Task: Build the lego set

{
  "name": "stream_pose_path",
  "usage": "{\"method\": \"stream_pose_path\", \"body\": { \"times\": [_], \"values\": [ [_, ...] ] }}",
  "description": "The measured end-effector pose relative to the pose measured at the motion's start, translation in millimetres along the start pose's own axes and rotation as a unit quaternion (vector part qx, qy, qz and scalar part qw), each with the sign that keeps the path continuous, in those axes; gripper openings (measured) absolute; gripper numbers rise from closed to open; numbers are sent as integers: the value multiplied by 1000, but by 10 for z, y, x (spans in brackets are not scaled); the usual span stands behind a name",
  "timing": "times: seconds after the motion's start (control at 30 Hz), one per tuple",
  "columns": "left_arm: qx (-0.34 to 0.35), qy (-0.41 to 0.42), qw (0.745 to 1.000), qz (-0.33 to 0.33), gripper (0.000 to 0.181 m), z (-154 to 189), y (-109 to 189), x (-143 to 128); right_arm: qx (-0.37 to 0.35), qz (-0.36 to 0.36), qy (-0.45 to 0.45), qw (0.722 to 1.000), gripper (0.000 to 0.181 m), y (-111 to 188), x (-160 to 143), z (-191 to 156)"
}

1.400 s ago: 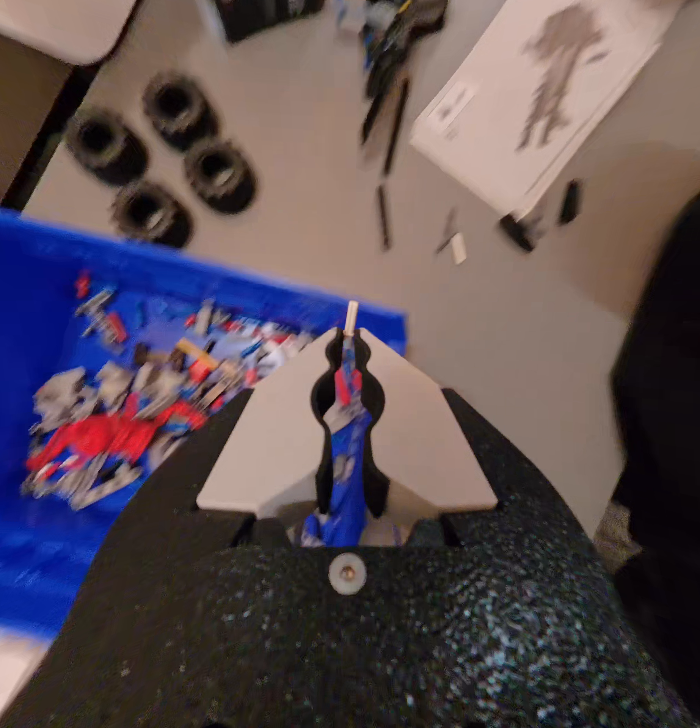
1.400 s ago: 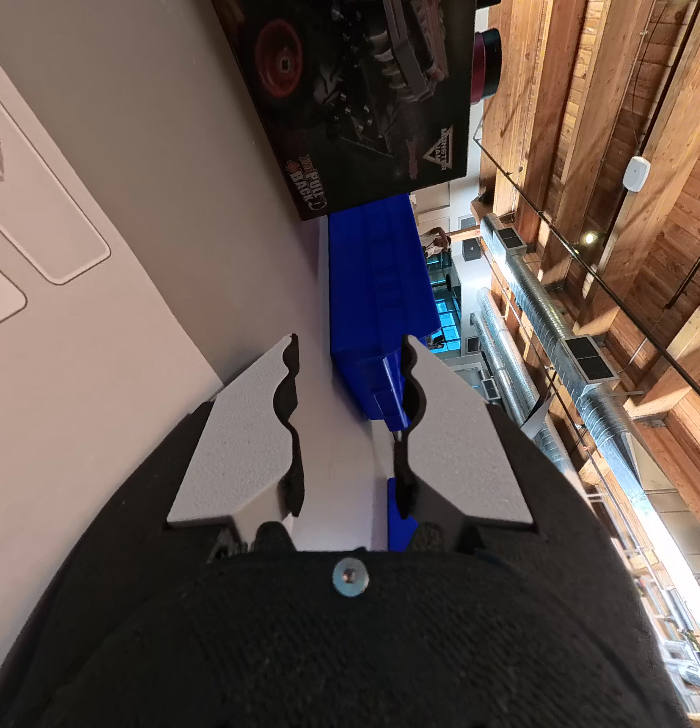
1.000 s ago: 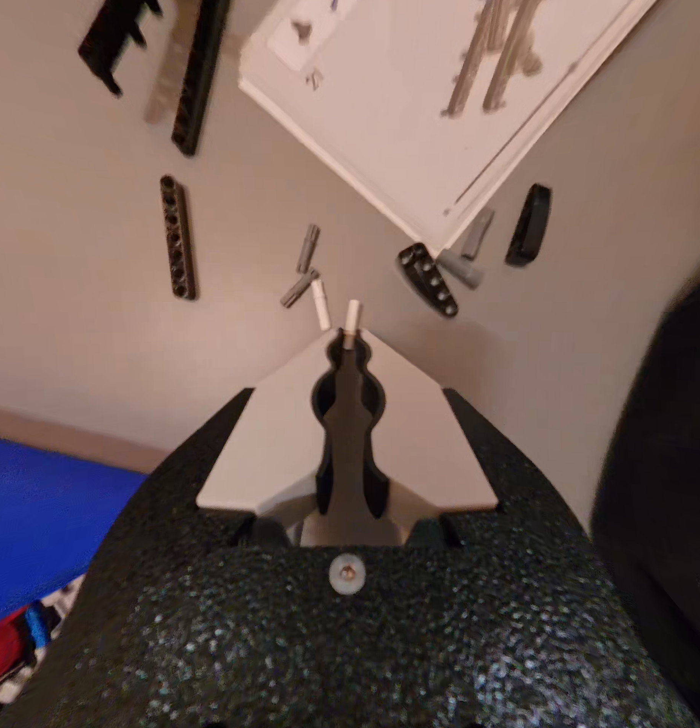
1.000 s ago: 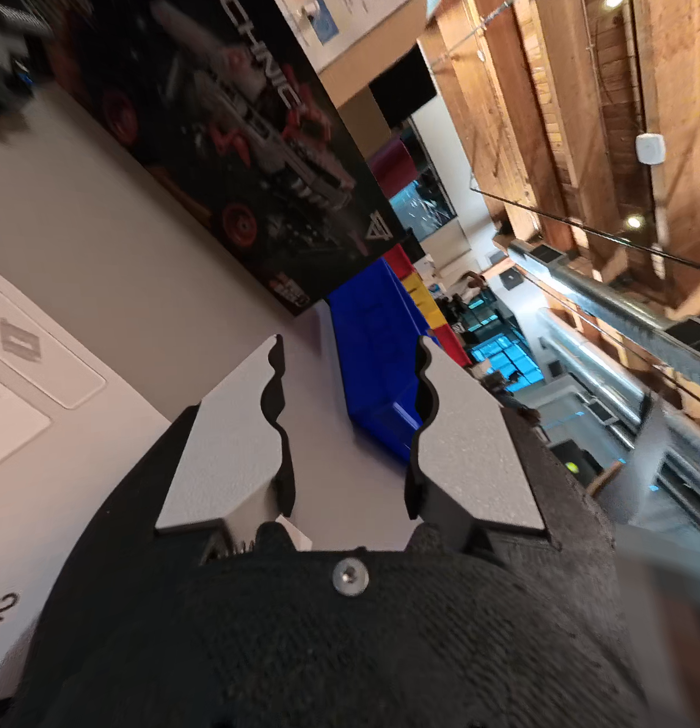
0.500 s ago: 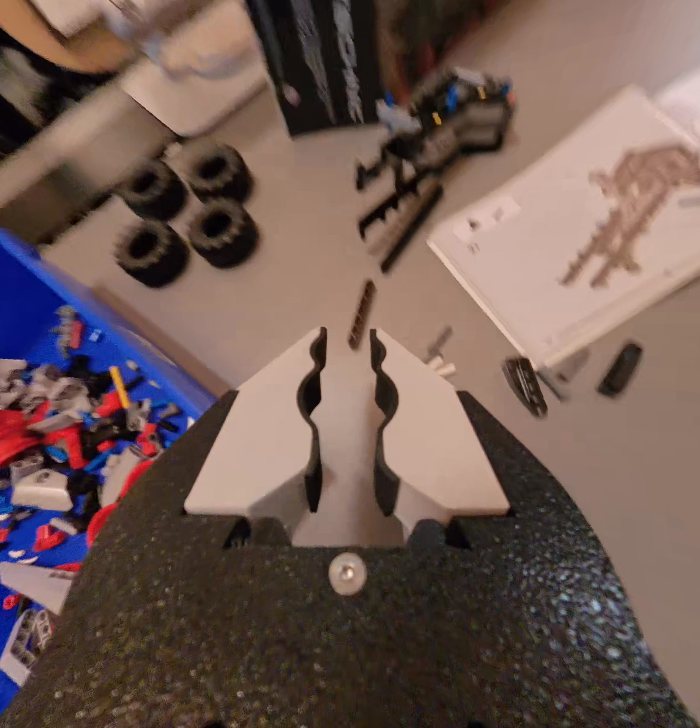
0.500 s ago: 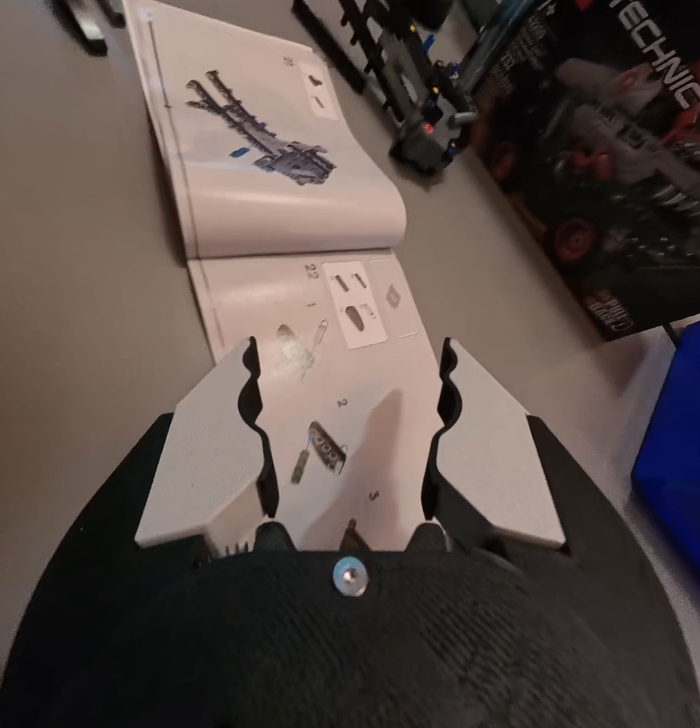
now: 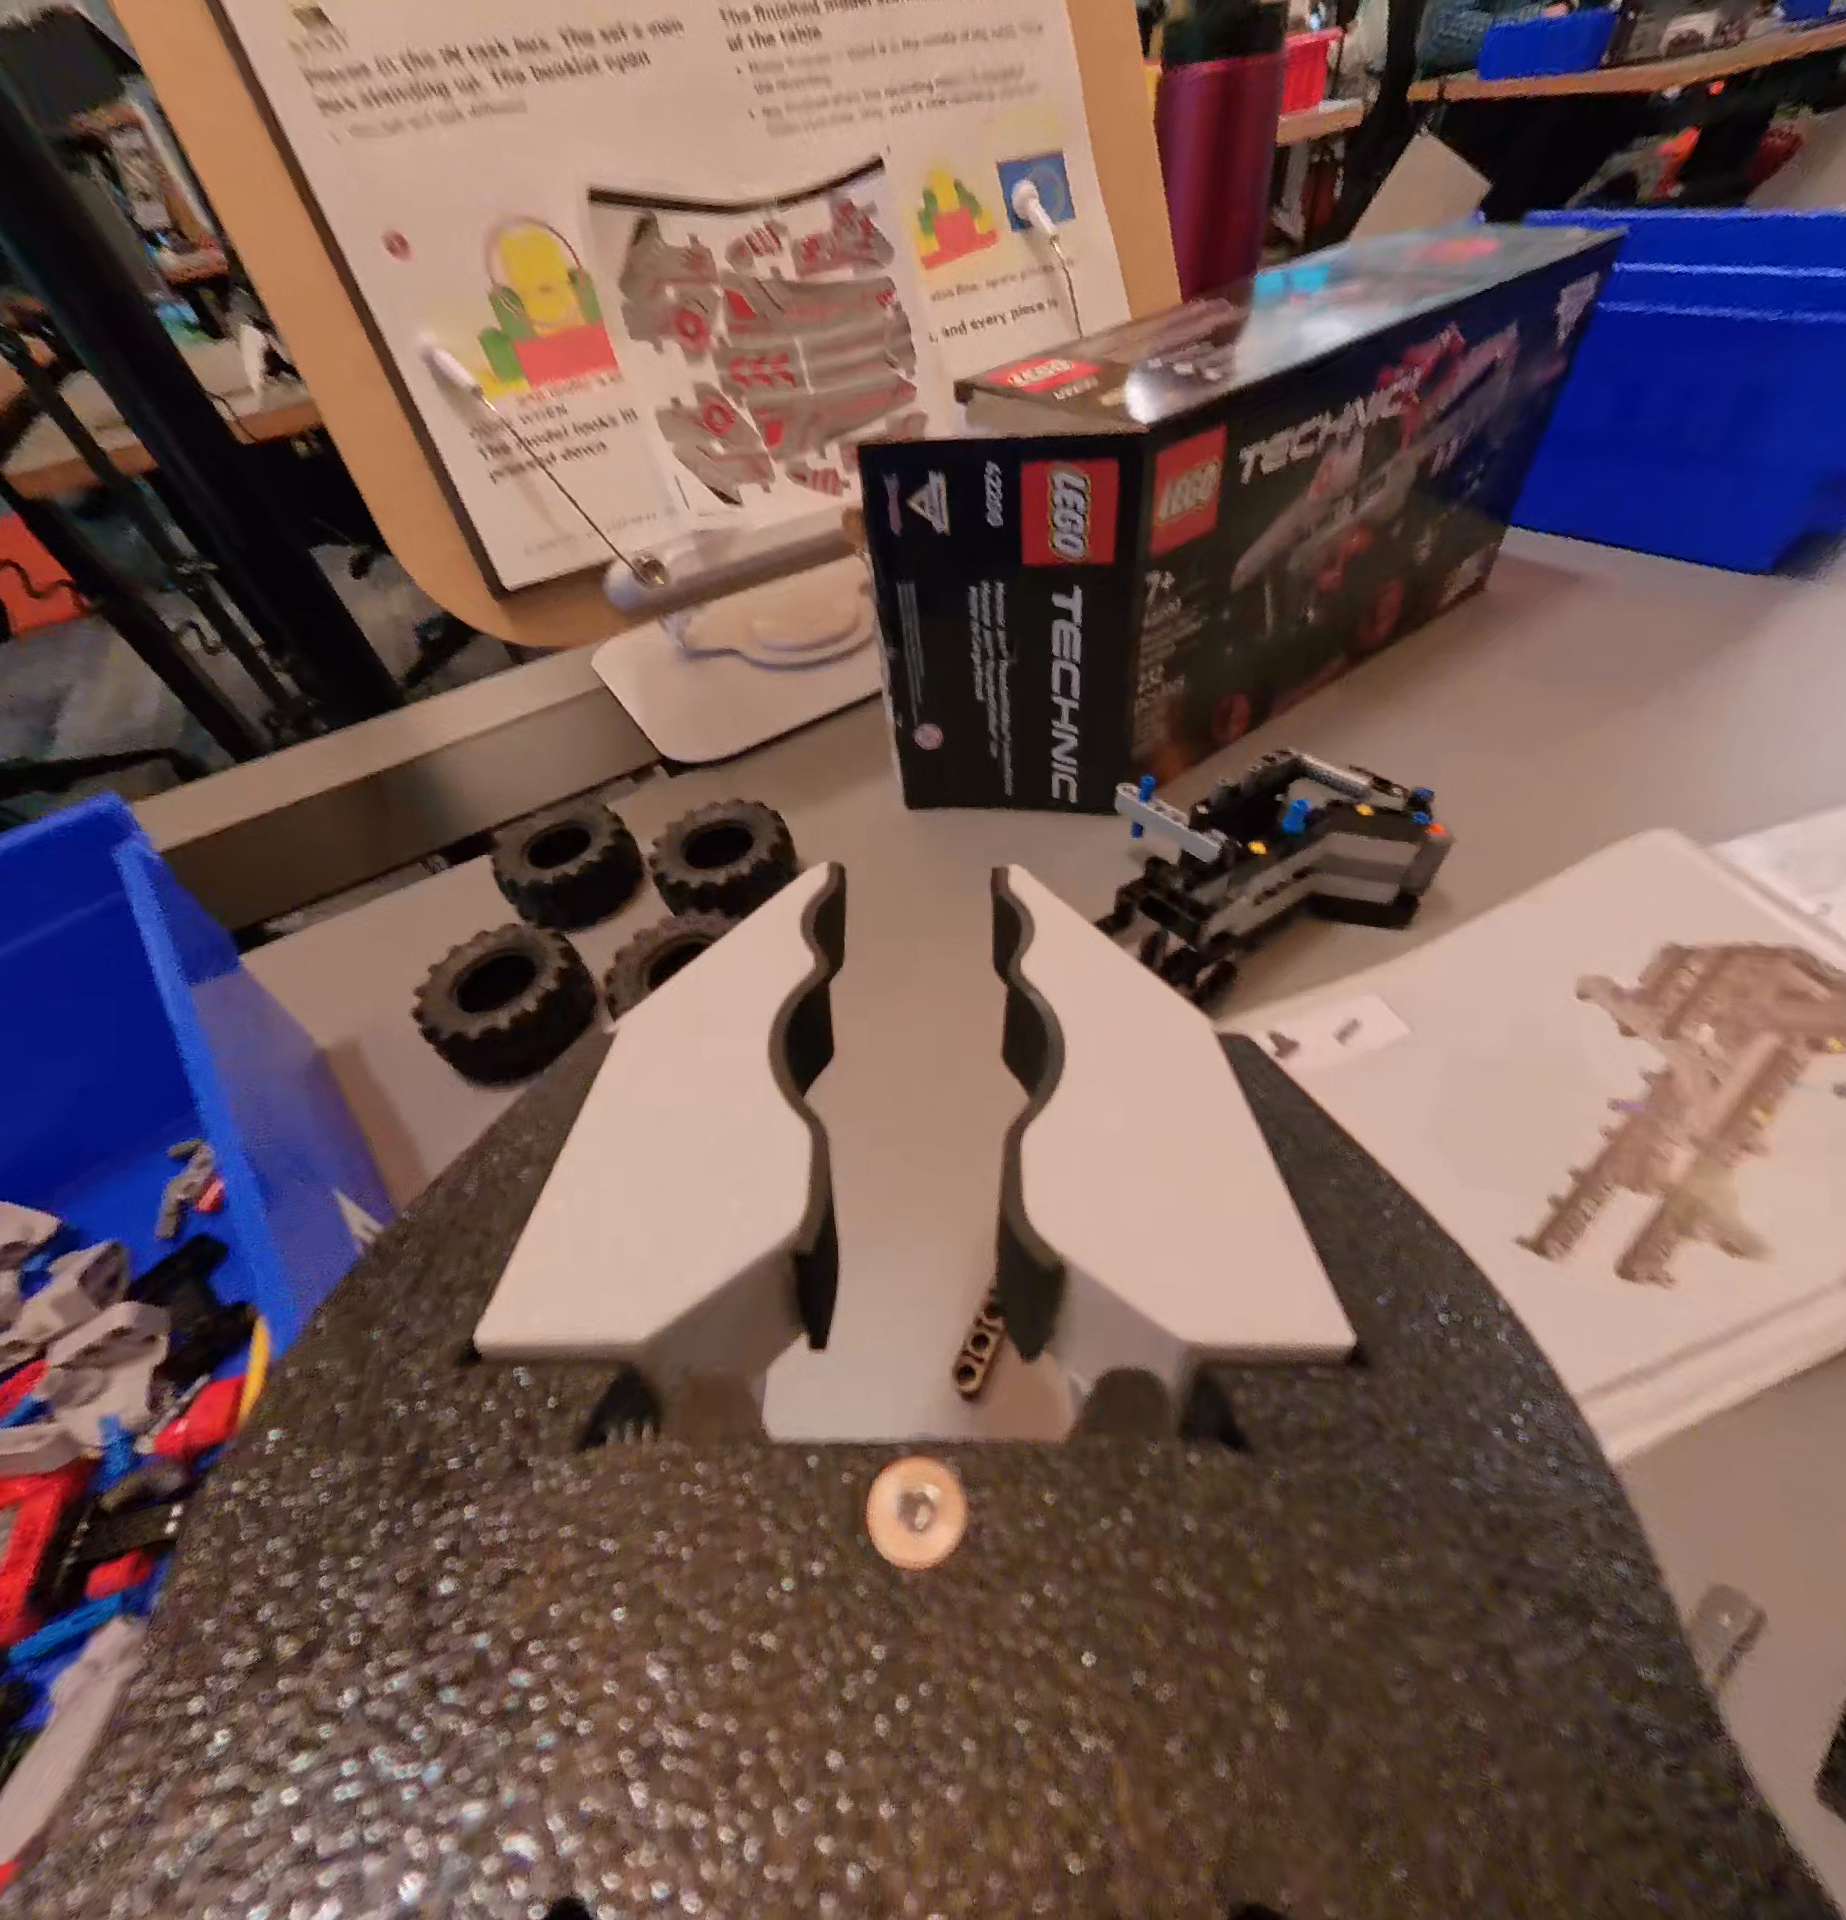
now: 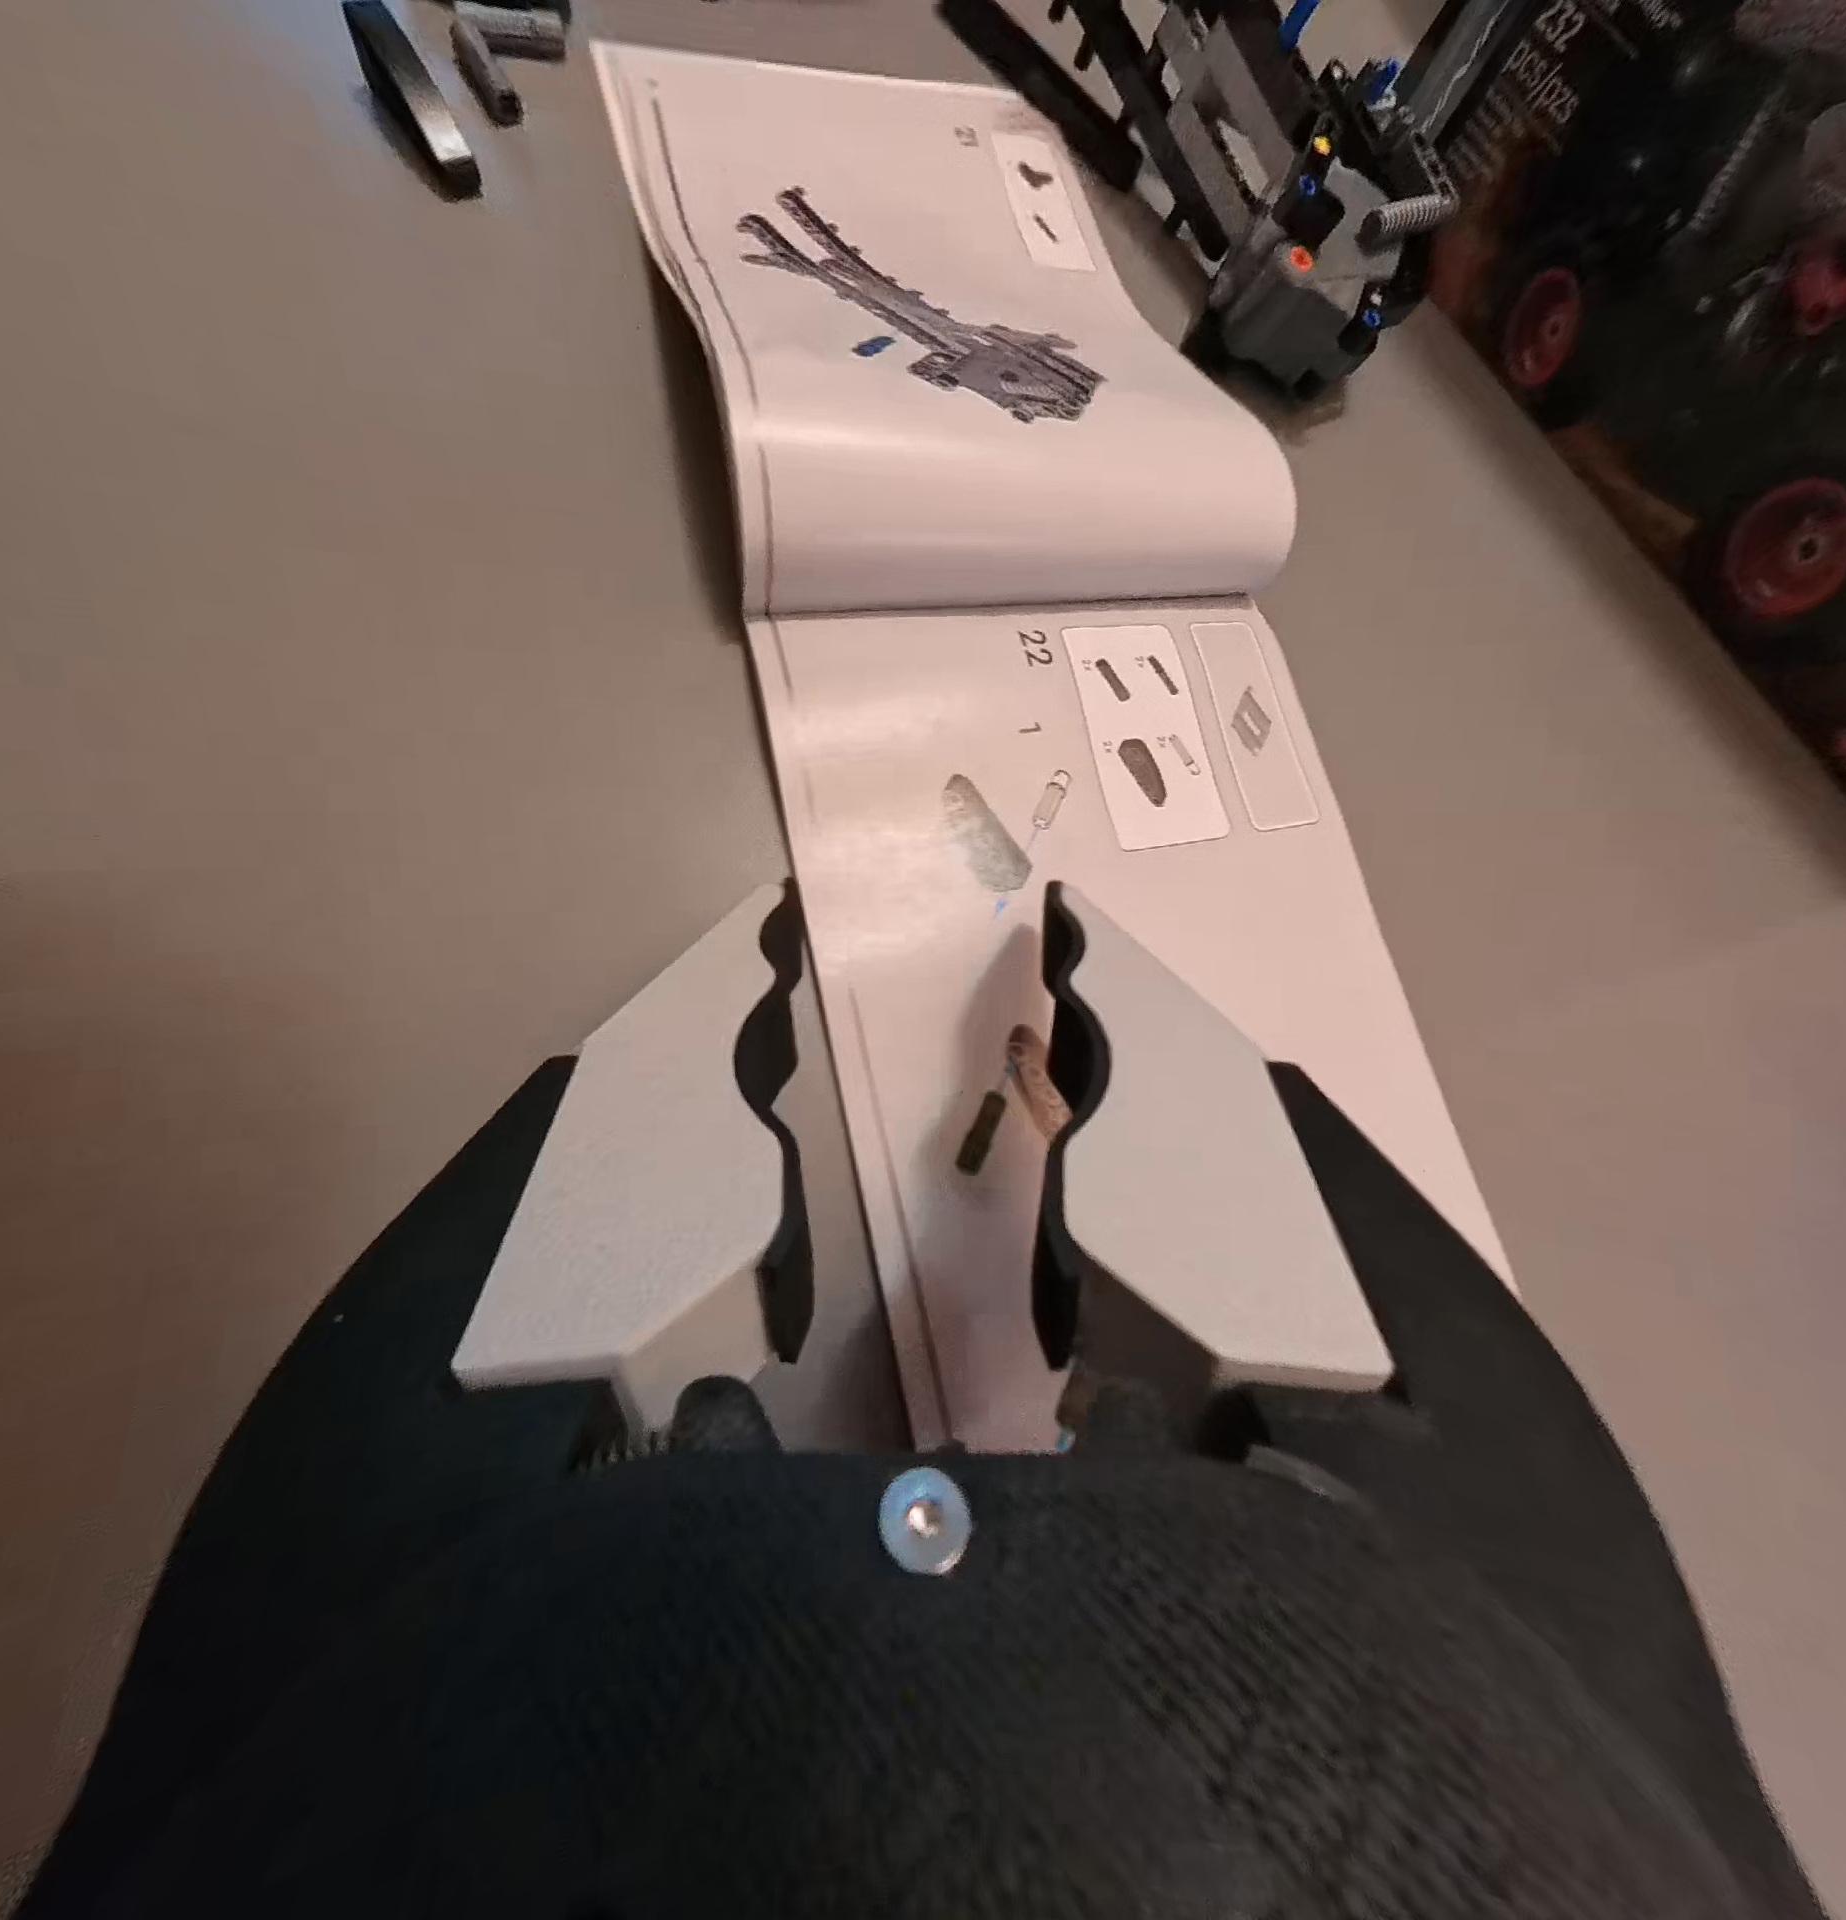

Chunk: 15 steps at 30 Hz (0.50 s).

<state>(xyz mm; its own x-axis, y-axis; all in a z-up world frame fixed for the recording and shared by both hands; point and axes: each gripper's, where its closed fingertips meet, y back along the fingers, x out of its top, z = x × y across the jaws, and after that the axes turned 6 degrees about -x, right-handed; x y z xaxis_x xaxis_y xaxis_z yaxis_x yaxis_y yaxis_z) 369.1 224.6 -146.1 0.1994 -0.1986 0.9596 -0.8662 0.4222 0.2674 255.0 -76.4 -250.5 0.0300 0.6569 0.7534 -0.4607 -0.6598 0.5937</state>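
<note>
My left gripper (image 7: 917, 883) is open and empty, held above the grey table. Ahead of it lie four black tyres (image 7: 607, 925) and the partly built black and grey chassis (image 7: 1283, 852). A short black beam (image 7: 979, 1351) shows on the table between the fingers. The open instruction booklet (image 7: 1625, 1122) lies to the right. My right gripper (image 8: 919, 904) is open and empty, low over the booklet's near page (image 8: 1002, 468). The chassis (image 8: 1293, 208) stands beyond the booklet at the upper right.
A blue bin (image 7: 98, 1039) of loose red, grey and blue parts sits at the left. The set's box (image 7: 1158, 582) stands behind the chassis, with a poster board (image 7: 690, 281) and another blue bin (image 7: 1729, 384) behind. A black curved piece (image 8: 420, 114) and grey pins (image 8: 503, 52) lie left of the booklet.
My left gripper, shut on a small white pin a second ago, has opened, is empty, and tilted up toward the box. My right gripper swung down from the ceiling to the booklet, still open.
</note>
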Motion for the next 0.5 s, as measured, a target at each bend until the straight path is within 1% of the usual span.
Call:
{"method": "stream_pose_path", "body": {
  "times": [0.03, 0.07, 0.13, 0.2, 0.3, 0.43, 0.47, 0.5],
  "values": [
    [-6, 1, 1000, -7, 26, 19, -7, -51, 6, 3, 6, 1000, 38, -10, 2, -2],
    [-6, -1, 1000, -13, 26, 22, -9, -96, 11, 6, 14, 1000, 37, -14, 5, 2],
    [-6, -7, 1000, -19, 26, 19, -5, -168, 21, 9, 27, 999, 40, -10, -5, 41],
    [-3, -12, 1000, -25, 26, -4, -1, -218, 26, -8, 30, 999, 44, 19, -57, 126],
    [-10, -11, 1000, -18, 26, 6, 14, -199, 18, -34, 19, 999, 50, 76, -110, 246],
    [-20, -14, 1000, 7, 25, 51, 69, -91, 9, 3, 4, 1000, 51, 129, 97, 294],
    [-24, -16, 999, 15, 25, 74, 89, -60, -6, 17, 3, 1000, 50, 133, 157, 357],
    [-25, -16, 999, 25, 25, 94, 111, -31, -42, 38, -2, 998, 48, 133, 226, 501]
  ]
}}
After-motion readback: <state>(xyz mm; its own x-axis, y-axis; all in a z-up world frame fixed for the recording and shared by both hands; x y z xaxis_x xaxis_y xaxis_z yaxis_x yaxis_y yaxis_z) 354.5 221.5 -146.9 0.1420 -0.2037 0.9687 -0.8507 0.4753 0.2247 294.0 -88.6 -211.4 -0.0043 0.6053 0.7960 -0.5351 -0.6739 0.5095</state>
